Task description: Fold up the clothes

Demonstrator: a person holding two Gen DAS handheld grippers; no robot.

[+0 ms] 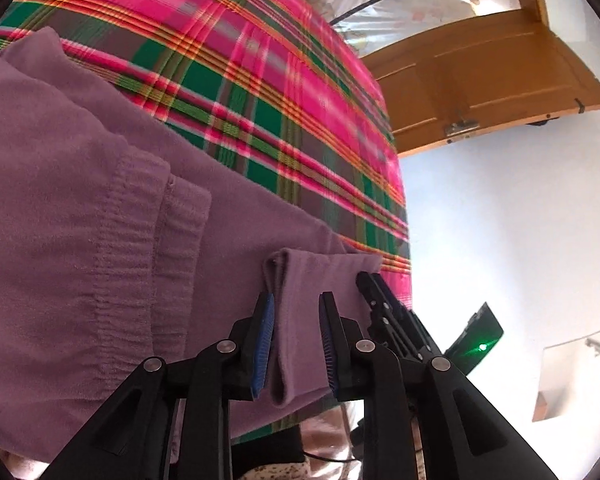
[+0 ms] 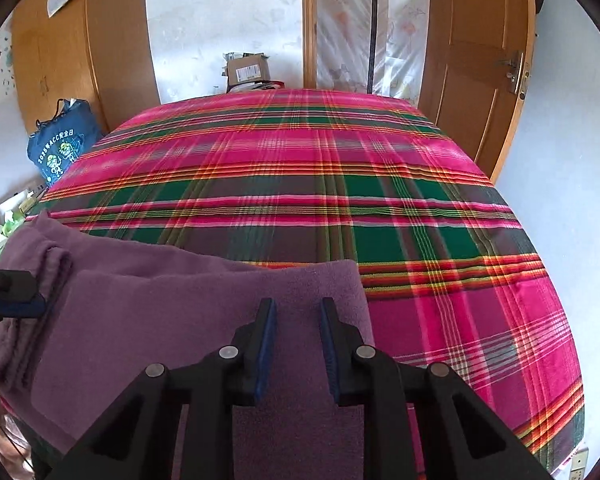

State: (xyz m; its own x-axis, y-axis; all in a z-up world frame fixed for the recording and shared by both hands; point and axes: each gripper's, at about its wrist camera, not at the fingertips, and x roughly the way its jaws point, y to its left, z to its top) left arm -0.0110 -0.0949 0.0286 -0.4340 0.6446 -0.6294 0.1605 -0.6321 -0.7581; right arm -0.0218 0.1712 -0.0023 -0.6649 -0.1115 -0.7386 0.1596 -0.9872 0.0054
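Between my left gripper's [image 1: 296,344] blue pads hangs a folded edge of the purple garment [image 1: 80,208]; the jaws stand partly apart, and I cannot tell whether the pads press on the cloth. Left of these jaws lies the garment's ribbed band, spread over the pink-and-green plaid bedcover [image 1: 260,80]. Just right of them I see my right gripper's dark fingers alongside the same edge.

Through the right wrist camera, my right gripper [image 2: 298,350] is also part-open over the garment's flat corner, with purple cloth showing between the pads; grip or no grip, I cannot tell. Ahead of the jaws stretches the bedcover. Far ahead and left stands a blue bag [image 2: 62,142] printed "ACC" with Chinese characters I read as "安全日"; straight ahead sits a cardboard box [image 2: 247,70], its label unreadable.
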